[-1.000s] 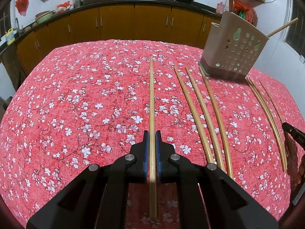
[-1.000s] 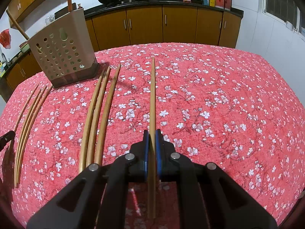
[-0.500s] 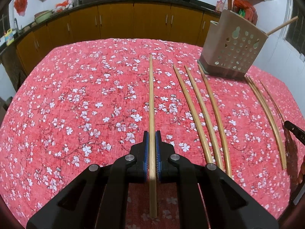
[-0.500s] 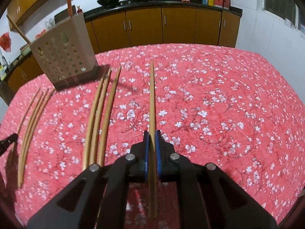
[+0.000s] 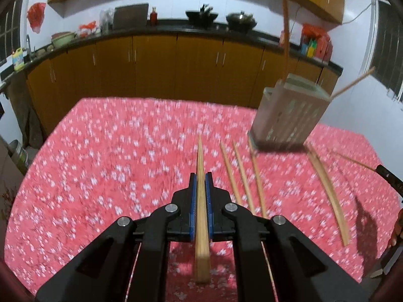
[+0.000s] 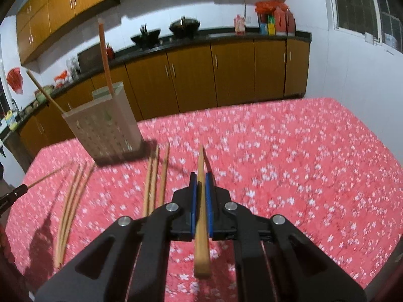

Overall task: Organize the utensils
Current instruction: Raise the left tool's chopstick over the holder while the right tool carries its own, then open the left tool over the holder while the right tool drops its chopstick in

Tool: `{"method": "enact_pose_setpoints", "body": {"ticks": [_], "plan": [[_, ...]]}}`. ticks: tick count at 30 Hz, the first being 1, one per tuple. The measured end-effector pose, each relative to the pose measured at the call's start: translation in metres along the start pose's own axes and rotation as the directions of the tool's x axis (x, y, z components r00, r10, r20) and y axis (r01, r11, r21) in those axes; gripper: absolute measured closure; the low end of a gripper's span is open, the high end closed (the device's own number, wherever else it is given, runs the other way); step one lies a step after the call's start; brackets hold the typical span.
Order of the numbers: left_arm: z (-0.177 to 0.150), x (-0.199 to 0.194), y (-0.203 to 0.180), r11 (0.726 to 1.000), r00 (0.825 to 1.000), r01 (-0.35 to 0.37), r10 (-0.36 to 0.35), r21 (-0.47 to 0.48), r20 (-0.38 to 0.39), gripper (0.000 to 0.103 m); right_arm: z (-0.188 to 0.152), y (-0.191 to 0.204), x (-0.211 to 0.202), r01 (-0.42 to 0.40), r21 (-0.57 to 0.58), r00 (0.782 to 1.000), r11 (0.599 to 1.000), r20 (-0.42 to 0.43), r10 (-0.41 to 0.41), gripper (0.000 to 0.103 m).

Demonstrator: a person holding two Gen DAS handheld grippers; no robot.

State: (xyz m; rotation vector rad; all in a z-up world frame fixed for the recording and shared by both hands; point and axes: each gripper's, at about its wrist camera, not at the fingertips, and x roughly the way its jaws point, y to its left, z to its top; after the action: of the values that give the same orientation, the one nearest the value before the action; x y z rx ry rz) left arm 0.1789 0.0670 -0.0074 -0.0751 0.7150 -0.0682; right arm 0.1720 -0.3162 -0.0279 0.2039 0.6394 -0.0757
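Left gripper (image 5: 200, 181) is clamping a chopstick (image 5: 200, 166) between its blue pads (image 5: 192, 201), jaws pinched right down on the wood. The stick is running from 6 o'clock up toward 12, tip hanging over the red floral tablecloth (image 5: 113, 163), butt end sticking out behind the pads.

Right gripper (image 6: 200, 181) is doing the same: jaws closed tight on a second chopstick (image 6: 200, 168), which is pointing toward 12 o'clock in its view, with its shadow falling just to the right of the tip.

The perforated utensil holder (image 5: 289, 115) is standing on the cloth at about 2 o'clock in the left view and at about 10 o'clock in the right view (image 6: 105, 130). Two sticks are poking out of its top, one near upright (image 6: 104, 55), one leaning outward (image 6: 44, 91).

Loose chopsticks are lying on the cloth between the two grippers: a group of three (image 5: 241, 173) just right of the left gripper, another group (image 5: 327, 191) farther toward 3 o'clock. In the right view these are sitting at 9 to 10 o'clock (image 6: 153, 178) and (image 6: 73, 201).

Background is heavily motion-blurred; cabinets (image 5: 156, 65) are running across 12 o'clock.
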Motion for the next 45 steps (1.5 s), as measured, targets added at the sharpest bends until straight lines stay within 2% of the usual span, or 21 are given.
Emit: {"method": "enact_pose_setpoints", "body": {"ticks": [5, 12, 18, 23, 26, 31, 35, 39, 43, 45], "plan": [[0.017, -0.019, -0.003, 1.0, 0.997, 0.02, -0.02, -0.004, 0.073, 0.096, 0.016, 0.003, -0.015, -0.006, -0.001, 0.997, 1.0, 0.075, 0.006, 0.095], [0.038, -0.035, -0.008, 1.0, 0.989, 0.029, -0.03, 0.011, 0.147, 0.096, 0.03, 0.008, -0.03, -0.02, -0.019, 0.992, 1.0, 0.127, 0.022, 0.095], [0.055, -0.05, -0.014, 0.998, 0.98, 0.04, -0.047, 0.039, 0.196, 0.096, 0.056, 0.022, -0.055, -0.09, -0.051, 0.98, 0.995, 0.175, 0.098, 0.095], [0.069, -0.066, -0.029, 0.994, 0.967, 0.086, -0.099, 0.064, 0.236, 0.096, 0.083, 0.04, -0.08, -0.213, -0.081, 0.954, 0.974, 0.2, 0.225, 0.095], [0.08, -0.076, -0.043, 0.988, 0.953, 0.126, -0.144, 0.085, 0.268, 0.096, 0.103, 0.054, -0.095, -0.275, -0.102, 0.927, 0.956, 0.235, 0.291, 0.095], [0.101, -0.091, -0.07, 0.978, 0.921, 0.184, -0.207, 0.101, 0.33, 0.096, 0.129, 0.075, -0.105, -0.296, -0.124, 0.894, 0.947, 0.314, 0.321, 0.095], [0.117, -0.095, -0.084, 0.972, 0.897, 0.212, -0.233, 0.098, 0.376, 0.096, 0.146, 0.091, -0.099, -0.276, -0.136, 0.877, 0.951, 0.368, 0.308, 0.095], [0.131, -0.091, -0.095, 0.978, 0.878, 0.178, -0.207, 0.107, 0.431, 0.096, 0.155, 0.102, -0.082, -0.246, -0.143, 0.872, 0.959, 0.4, 0.284, 0.095], [0.137, -0.071, -0.099, 0.981, 0.882, 0.173, -0.196, 0.091, 0.429, 0.096, 0.156, 0.105, -0.055, -0.235, -0.133, 0.881, 0.963, 0.389, 0.269, 0.095], [0.136, -0.06, -0.101, 0.982, 0.887, 0.166, -0.186, 0.085, 0.422, 0.096, 0.156, 0.108, -0.037, -0.228, -0.123, 0.895, 0.966, 0.364, 0.257, 0.095]]}}
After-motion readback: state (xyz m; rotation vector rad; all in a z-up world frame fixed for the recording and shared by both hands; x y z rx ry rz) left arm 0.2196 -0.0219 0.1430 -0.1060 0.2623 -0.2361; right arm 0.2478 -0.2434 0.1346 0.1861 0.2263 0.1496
